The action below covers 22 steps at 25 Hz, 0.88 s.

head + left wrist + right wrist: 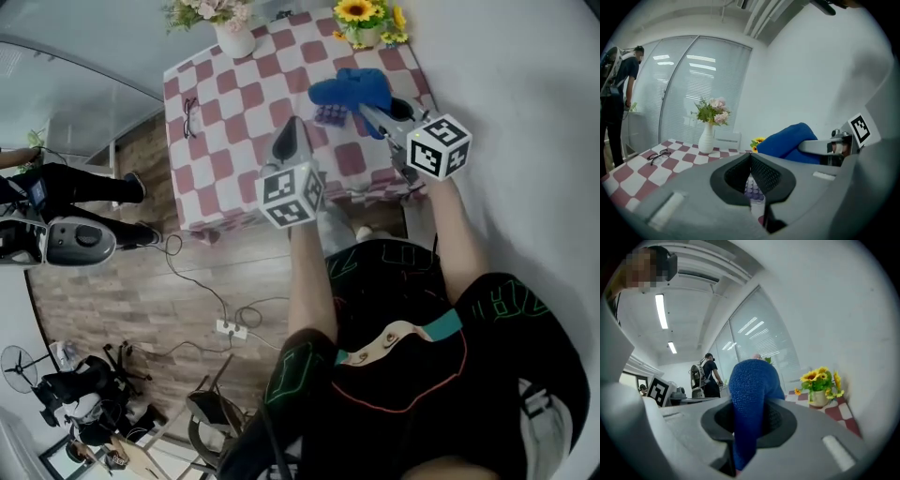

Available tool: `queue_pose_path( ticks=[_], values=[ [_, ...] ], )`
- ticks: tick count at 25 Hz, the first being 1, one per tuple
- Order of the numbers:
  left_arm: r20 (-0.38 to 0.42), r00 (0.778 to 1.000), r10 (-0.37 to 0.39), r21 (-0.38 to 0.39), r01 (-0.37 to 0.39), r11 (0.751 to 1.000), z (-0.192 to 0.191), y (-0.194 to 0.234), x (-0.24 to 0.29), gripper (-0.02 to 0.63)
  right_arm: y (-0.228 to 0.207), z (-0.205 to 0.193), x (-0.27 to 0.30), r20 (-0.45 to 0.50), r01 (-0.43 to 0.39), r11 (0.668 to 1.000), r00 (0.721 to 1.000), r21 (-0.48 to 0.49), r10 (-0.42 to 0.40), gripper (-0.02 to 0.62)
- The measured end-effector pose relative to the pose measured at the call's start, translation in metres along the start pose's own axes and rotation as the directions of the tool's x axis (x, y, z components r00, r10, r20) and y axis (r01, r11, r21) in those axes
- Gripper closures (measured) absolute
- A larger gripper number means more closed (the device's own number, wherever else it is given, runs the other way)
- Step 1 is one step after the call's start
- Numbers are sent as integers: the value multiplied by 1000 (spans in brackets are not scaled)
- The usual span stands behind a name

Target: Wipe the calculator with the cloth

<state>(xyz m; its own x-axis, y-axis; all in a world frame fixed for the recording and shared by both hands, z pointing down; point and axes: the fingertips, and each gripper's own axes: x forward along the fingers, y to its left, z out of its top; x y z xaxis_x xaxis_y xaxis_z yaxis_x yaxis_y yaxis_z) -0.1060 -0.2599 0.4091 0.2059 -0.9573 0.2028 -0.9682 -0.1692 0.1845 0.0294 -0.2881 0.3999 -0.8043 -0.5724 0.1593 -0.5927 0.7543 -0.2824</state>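
The calculator (330, 114) with purple keys lies on the checked table (225, 159), right of the middle. My right gripper (372, 111) is shut on a blue cloth (352, 89), which bunches just above and beside the calculator. In the right gripper view the cloth (752, 394) stands up out of the right gripper (747, 423). My left gripper (293, 127) hovers a little left of the calculator, its jaws together and empty. In the left gripper view, the calculator (753, 190) shows in the narrow gap below the left gripper (750, 157), and the cloth (790, 143) hangs at the right.
A white vase of pink flowers (230, 28) and a sunflower pot (366, 23) stand at the table's far edge. Glasses (191, 115) lie near its left side. A white wall runs along the right. A person (75, 187) and a power strip (232, 328) are on the wooden floor.
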Motion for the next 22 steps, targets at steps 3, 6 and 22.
queue_pose_path(
  ticks=[3,6,22],
  values=[
    [33,999,-9,22,8,1000,12,-3,-3,595,-12,17,-11,46,85,996,995,-7,-85,518],
    [59,998,-29,50,26,998,25,-5,1,595,-30,27,-19,48,200,979,979,-21,-199,518],
    [118,989,-84,132,68,989,77,-26,18,595,-59,82,-55,146,394,916,913,-79,-380,518]
  ],
)
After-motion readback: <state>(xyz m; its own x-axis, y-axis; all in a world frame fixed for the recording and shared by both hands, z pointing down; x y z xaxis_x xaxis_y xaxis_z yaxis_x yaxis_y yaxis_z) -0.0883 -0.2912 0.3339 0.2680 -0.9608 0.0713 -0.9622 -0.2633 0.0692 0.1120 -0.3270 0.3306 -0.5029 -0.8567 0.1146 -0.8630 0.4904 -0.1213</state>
